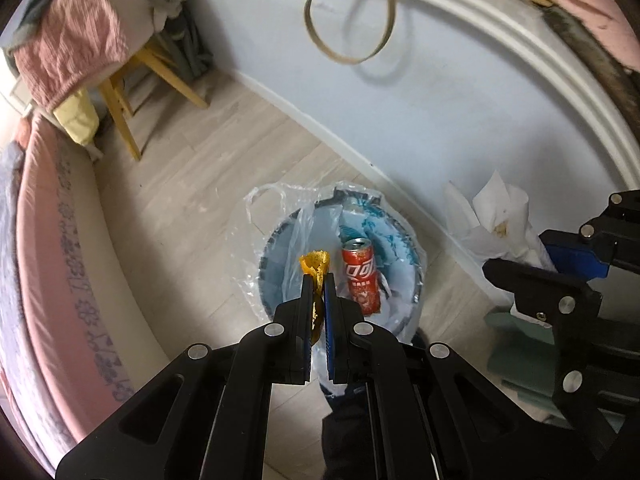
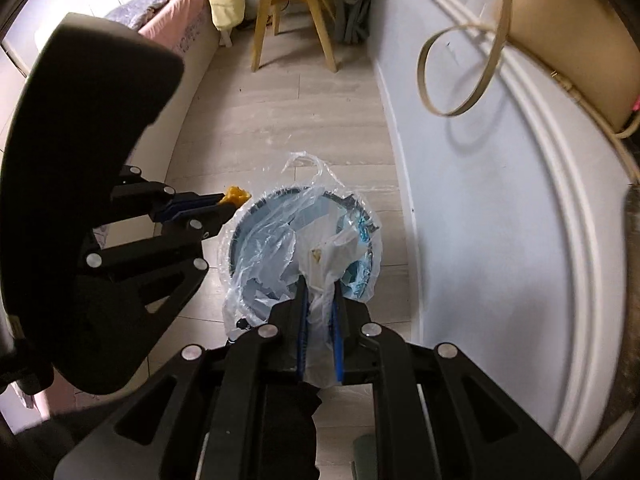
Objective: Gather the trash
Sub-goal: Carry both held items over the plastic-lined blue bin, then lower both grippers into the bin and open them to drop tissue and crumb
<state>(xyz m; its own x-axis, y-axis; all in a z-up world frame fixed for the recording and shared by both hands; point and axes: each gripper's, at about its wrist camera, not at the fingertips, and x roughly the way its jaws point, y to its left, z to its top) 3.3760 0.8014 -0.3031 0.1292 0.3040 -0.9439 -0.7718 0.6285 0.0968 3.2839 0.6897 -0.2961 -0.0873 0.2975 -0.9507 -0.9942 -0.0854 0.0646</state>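
A round bin lined with a clear plastic bag stands on the floor by the wall; it also shows in the right wrist view. A red soda can lies inside it. My left gripper is shut on an orange peel and holds it above the bin; the peel also shows in the right wrist view. My right gripper is shut on crumpled white tissue, held over the bin's near right side. In the left wrist view the tissue sits at the right.
A white wall runs along the right of the bin. A wooden chair draped with clothes stands farther back. A bed with pink bedding lies on the left. A beige strap loop hangs down the wall.
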